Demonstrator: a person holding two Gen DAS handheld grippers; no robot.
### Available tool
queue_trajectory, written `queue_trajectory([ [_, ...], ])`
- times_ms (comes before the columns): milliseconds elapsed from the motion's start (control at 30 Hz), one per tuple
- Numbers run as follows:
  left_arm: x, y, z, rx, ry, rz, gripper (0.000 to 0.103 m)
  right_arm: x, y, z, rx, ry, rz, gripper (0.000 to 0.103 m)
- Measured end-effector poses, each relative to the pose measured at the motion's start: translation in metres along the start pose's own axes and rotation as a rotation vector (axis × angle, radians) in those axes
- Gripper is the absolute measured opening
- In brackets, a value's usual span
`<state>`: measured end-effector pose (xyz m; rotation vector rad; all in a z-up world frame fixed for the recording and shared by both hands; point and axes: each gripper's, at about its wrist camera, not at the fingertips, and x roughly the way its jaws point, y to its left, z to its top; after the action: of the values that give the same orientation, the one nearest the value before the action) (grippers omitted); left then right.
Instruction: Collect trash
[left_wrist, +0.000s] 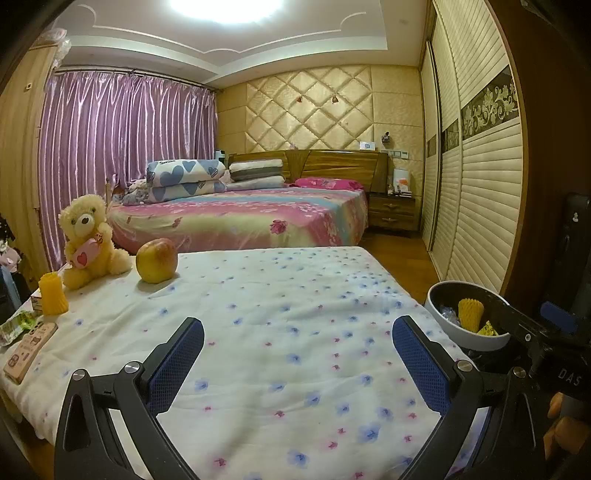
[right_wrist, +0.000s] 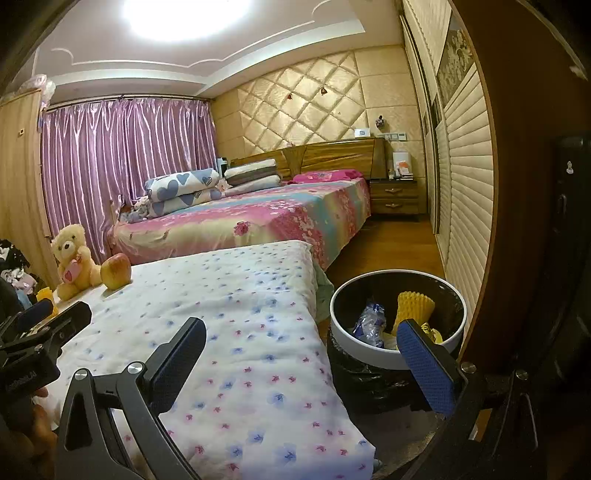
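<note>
A white-rimmed trash bin (right_wrist: 458, 328) with a black liner stands on the floor right of the cloth-covered table (right_wrist: 258, 314). It holds a yellow foam net (right_wrist: 413, 306), a crumpled clear wrapper (right_wrist: 369, 321) and other scraps. The bin also shows in the left wrist view (left_wrist: 443, 325). My right gripper (right_wrist: 303, 343) is open and empty, with its right finger over the bin's near rim. My left gripper (left_wrist: 297, 343) is open and empty above the table. On the table's left sit a yellow foam net (left_wrist: 53, 295), a green wrapper (left_wrist: 14, 325) and a pink box (left_wrist: 29, 349).
A teddy bear (left_wrist: 86, 243) and an apple (left_wrist: 157, 260) sit at the table's far left. A small carton (left_wrist: 36, 302) stands by the foam net. Beyond the table is a bed (left_wrist: 240, 218), and a sliding wardrobe (left_wrist: 480, 184) runs along the right.
</note>
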<state>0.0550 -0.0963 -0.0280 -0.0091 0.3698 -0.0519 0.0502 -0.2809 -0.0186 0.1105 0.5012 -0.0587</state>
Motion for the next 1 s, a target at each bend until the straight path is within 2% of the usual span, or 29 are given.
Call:
queue_trajectory([
  [1000, -0.0011, 0.0059, -0.0022, 0.020, -0.019, 0.003, 0.102, -0.0029, 0.0036, 0.0016, -0.005, -0.011, 0.008, 0.103],
])
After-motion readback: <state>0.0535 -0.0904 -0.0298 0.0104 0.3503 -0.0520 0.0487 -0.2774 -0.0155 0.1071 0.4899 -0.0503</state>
